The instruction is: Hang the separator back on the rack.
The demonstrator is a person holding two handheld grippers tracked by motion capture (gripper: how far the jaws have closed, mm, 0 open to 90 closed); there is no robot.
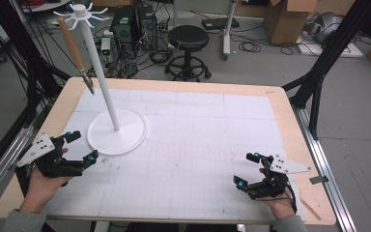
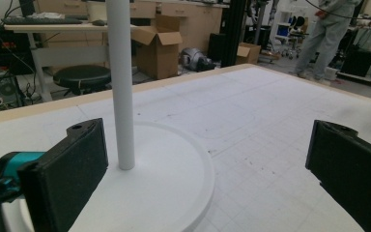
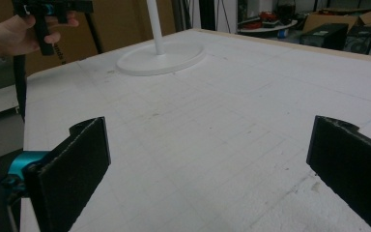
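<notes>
1. We see both tongs resting low at the near edge of the worktop (image 1: 280, 104), well apart from each other.
2. Left tongs (image 1: 84, 147): jaws spread wide, nothing between them; they sit just beside the round base of the stand (image 1: 117, 131). In the left gripper view the left tongs (image 2: 207, 169) face the stand (image 2: 121, 82), with its pole rising between the jaws farther off, not touched.
3. Right tongs (image 1: 247, 168): jaws wide apart, empty, over bare worktop at the near right. In the right gripper view the right tongs (image 3: 207, 164) look across the worktop (image 3: 251, 87) toward the stand (image 3: 160, 57).
4. The tool (image 1: 76, 52), wooden handle with a metal tip, hangs from a hook on the stand's top ring, tip down, above the far left of the worktop.
5. We judge that the work is at its very start or its very end: the tool is hung and neither tongs holds it. We cannot tell which.
6. If the tool is to come off, everything is left: reach up, grip the handle, lift it clear of the hook.
7. Around: a stool (image 1: 188, 41), computer cases, cables and boxes on the floor beyond. A person stands far off in the left gripper view.
8. In the way: the pole and the neighbouring hooks close to the handle; otherwise the worktop is bare.
</notes>
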